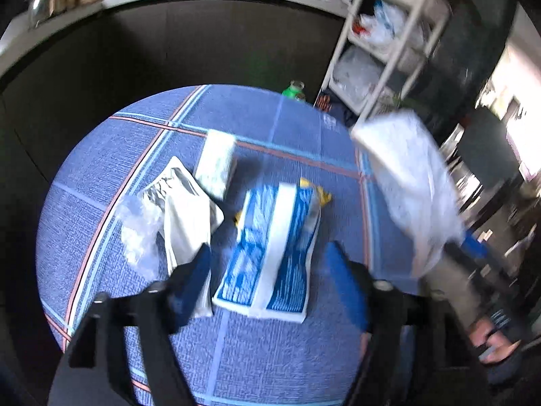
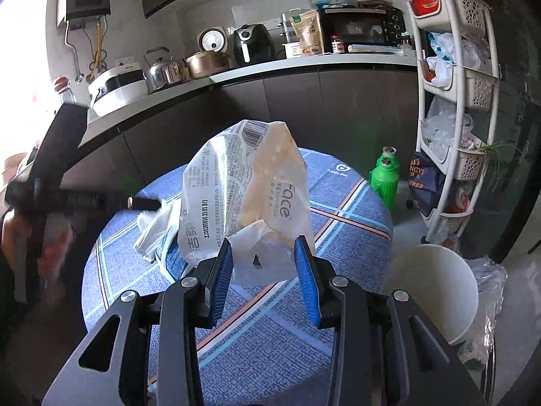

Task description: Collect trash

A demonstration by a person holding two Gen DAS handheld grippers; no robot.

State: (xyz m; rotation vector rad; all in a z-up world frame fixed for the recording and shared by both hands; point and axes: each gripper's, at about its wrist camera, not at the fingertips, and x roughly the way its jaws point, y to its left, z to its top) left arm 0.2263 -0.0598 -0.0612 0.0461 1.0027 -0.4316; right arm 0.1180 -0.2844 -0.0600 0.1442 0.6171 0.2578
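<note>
Thin, limp plastic wrapper (image 2: 247, 189), pinched at its lower edge by right gripper (image 2: 263, 264); left gripper (image 1: 270, 267) wide open, empty, above blue-and-white packet (image 1: 270, 247).

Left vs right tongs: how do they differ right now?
Left tongs stand wide open with nothing between the pads, above the blue-and-white wrapper lying on the table. Right tongs are narrower and grip a white tissue wrapper, held up off the table. Both have blue pads on black arms and point down toward the same blue plaid cloth.
</note>
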